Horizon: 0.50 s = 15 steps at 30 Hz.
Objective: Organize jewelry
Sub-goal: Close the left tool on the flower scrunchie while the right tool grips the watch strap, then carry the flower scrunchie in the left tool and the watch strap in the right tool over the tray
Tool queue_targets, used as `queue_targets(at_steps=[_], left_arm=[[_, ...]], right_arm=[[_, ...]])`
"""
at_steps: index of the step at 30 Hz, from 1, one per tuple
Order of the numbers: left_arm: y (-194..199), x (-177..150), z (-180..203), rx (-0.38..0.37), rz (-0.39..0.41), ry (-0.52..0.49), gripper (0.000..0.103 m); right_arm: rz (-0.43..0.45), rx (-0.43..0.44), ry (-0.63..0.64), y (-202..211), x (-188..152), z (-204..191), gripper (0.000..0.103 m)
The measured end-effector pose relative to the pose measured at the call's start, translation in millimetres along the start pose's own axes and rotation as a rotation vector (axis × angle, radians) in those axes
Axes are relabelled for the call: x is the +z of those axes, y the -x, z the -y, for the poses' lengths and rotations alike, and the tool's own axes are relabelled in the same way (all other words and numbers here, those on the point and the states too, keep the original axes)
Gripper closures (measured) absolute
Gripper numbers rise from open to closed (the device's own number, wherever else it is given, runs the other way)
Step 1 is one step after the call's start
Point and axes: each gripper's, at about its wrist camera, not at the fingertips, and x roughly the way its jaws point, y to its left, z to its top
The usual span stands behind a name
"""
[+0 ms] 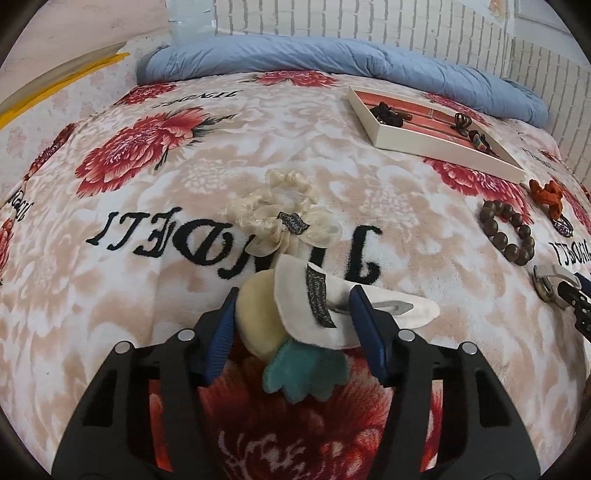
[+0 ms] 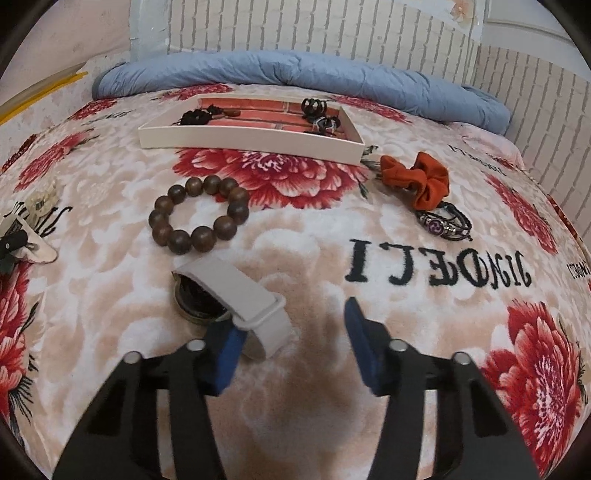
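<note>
Both my wrist cams sit low over the blanket [image 1: 147, 258], angled down, facing the brick wall [image 2: 332, 29]. Left sits left of right; both catch tray [image 1: 436, 147] and bead bracelet [image 2: 199, 214].

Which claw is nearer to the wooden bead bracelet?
Right. The right claw is just below the wooden bead bracelet, at the watch; the left claw sits farther left.

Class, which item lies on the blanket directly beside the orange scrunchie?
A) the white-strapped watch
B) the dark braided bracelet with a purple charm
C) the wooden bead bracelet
B: the dark braided bracelet lies just below the orange scrunchie, nearly touching it.
</note>
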Motion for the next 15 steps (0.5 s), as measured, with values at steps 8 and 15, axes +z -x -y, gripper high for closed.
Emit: queue_targets(at_steps=[8, 15], left_arm=[[0.4, -0.3, -3.7, -0.016, 0.006, 0.019, 0.052], [3.4, -0.8, -4.9, -0.012, 0.02, 0.018, 0.057]], right_arm=[[0.01, 0.017, -0.004, 1.8, -0.2, 0.7, 0.082], [0.018, 0.037, -0.021, 4.3, 1.3, 4.2, 0.088]])
